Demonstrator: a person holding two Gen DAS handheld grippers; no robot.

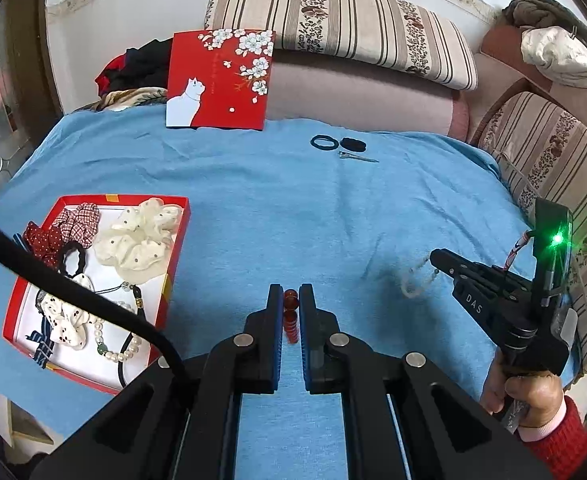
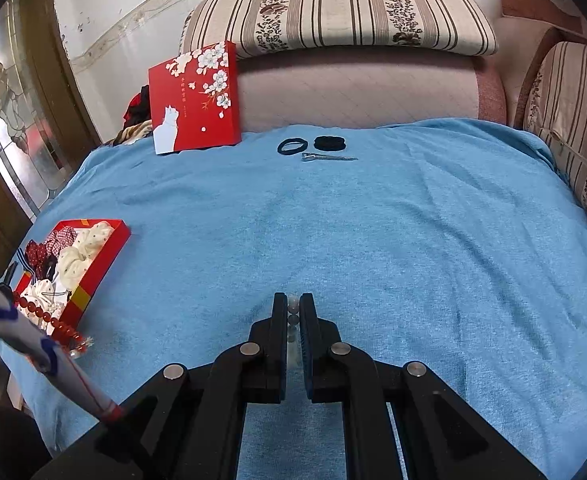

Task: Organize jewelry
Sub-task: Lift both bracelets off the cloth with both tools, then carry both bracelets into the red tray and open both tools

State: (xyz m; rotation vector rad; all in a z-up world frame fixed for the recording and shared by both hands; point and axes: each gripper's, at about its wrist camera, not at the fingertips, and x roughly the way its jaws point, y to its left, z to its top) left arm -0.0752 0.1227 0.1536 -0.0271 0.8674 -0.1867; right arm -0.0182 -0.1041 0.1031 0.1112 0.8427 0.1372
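- My left gripper (image 1: pixel 291 300) points forward, low over the blue cloth (image 1: pixel 293 208), its jaws closed on a red bead bracelet (image 1: pixel 290 316) — the beads stack in the narrow gap between the pads.
- In the right wrist view those same red beads hang in a string at the far left, just in front of the red box (image 2: pixel 105 256).
- My right hand (image 1: pixel 521 396), in a red sleeve, holds the right gripper (image 2: pixel 293 312) level to the right of the left one; its jaws are clamped on a pale bead bracelet (image 2: pixel 292 316), clear beads showing between the pads.
- In the left wrist view part of that pale strand droops from the tip toward the cloth.
- The open red box sits to my left, holding scrunchies (image 1: pixel 141 236), a pearl strand (image 1: pixel 121 354) and black cords.
- Well ahead lie two black hair ties (image 1: pixel 325 142) and a metal clip (image 1: pixel 357 157) — near the red lid (image 1: pixel 221 80) propped against the sofa (image 1: pixel 353 92).
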